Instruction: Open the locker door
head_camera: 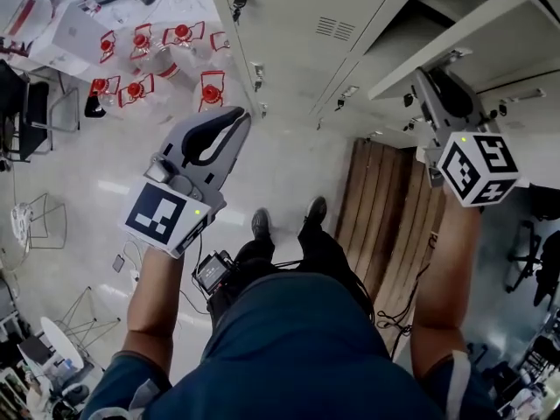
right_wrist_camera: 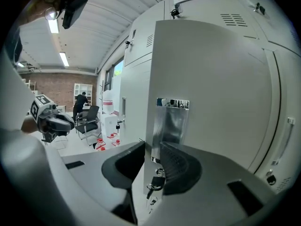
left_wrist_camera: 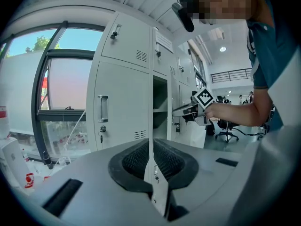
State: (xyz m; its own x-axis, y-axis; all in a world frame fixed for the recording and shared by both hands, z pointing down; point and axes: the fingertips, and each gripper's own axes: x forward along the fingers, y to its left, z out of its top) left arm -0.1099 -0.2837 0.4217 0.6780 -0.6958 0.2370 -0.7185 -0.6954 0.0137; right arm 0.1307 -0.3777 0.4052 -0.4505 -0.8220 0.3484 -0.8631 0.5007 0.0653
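Floor (head_camera: pixel 289 160): pale, glossy, streaked with reflected light. Lockers (head_camera: pixel 289 24): a bank of grey steel units along one wall, each front with louvre vents, an upright pull and a lock. Window (left_wrist_camera: pixel 66 93): large, dark-framed, just beside the end of the bank, with daylight and a tree behind it. Bottles (head_camera: pixel 140 59): a cluster of clear ones with red tops, standing on the floor near the window end. Planks (head_camera: pixel 385 208): a brown wooden panel lying flat on the floor at the foot of the bank, just beside the wearer's shoes (head_camera: pixel 261 223). Chair (right_wrist_camera: pixel 89 119): dark office type, well apart down the room, a person (right_wrist_camera: pixel 81 102) standing beyond it before a brick wall. Locker door (right_wrist_camera: pixel 211 88): swung out from the bank at the wearer's right, its compartment showing a shelf (left_wrist_camera: pixel 160 111) inside. On its free edge sits a bright metal handle plate (right_wrist_camera: pixel 171 119), and keys (right_wrist_camera: pixel 154 185) hang from the lock below. Right gripper (right_wrist_camera: pixel 150 149): carried on an outstretched right forearm (head_camera: pixel 446 269) and pointing slightly downward. Its two dark pads are closed on the door's free edge, one on each face, at the foot of the handle plate. Left gripper (head_camera: pixel 238 119): held out over bare floor on the left forearm (head_camera: pixel 153 296), well apart from the door and aimed toward the bank. Its jaw tips are drawn together with nothing between them.
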